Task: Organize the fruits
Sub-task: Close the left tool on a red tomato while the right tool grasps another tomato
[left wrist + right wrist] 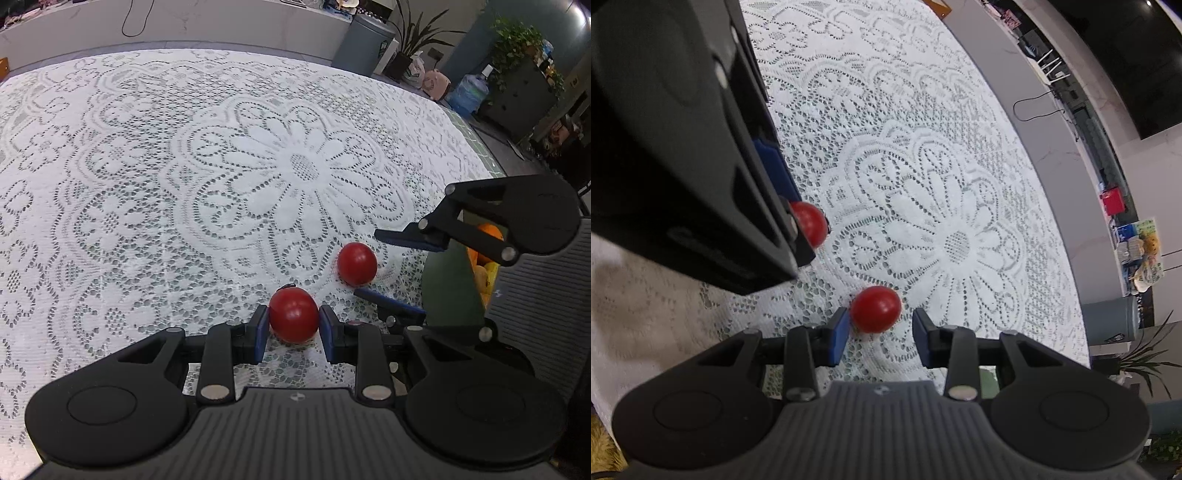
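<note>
Two small red round fruits lie on a white lace tablecloth. In the left wrist view my left gripper [293, 326] is shut on the nearer red fruit [293, 314], its blue pads touching both sides. The second red fruit [357, 263] lies just beyond, between the open fingers of my right gripper [399, 266]. In the right wrist view my right gripper [880, 328] is open around that second fruit [875, 308]; the left pad touches it, the right pad stands apart. The held fruit [810, 223] shows beside the left gripper body.
A dark green container [450, 291] with orange and yellow fruits [485, 266] stands at the right, behind the right gripper. The lace tablecloth [184, 166] stretches far ahead and left. A bin, plants and a water bottle stand beyond the table's far right edge.
</note>
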{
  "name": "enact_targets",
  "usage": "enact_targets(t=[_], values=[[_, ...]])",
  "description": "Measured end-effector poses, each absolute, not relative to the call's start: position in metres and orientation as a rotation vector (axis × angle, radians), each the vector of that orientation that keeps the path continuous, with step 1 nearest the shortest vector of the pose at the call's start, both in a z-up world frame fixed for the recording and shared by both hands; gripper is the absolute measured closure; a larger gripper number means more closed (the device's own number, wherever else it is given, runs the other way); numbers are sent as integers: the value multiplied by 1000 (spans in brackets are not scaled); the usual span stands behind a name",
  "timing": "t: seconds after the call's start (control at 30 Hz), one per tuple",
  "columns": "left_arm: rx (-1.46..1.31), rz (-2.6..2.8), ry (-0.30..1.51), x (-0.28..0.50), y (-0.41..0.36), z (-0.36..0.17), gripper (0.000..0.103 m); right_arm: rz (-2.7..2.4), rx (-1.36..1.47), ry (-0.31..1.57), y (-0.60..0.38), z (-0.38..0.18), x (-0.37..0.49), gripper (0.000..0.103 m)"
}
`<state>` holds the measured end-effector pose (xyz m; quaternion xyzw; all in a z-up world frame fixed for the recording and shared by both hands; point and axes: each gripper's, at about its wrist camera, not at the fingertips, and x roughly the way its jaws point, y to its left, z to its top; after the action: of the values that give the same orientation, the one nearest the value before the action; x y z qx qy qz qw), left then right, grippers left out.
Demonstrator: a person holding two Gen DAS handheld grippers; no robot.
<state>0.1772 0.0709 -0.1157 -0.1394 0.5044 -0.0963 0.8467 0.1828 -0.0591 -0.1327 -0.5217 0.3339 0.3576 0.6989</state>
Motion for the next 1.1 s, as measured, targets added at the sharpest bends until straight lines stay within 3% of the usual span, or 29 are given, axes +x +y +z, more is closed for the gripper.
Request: enact_targets(t=[0.27,1.1], values=[[-336,-200,1062,179,79,-118,71,803,-1134,787,-55,-136,188,75],[-382,-206,1034,181,83,-126,71,734,-1015,840,-46,-133,200,77]])
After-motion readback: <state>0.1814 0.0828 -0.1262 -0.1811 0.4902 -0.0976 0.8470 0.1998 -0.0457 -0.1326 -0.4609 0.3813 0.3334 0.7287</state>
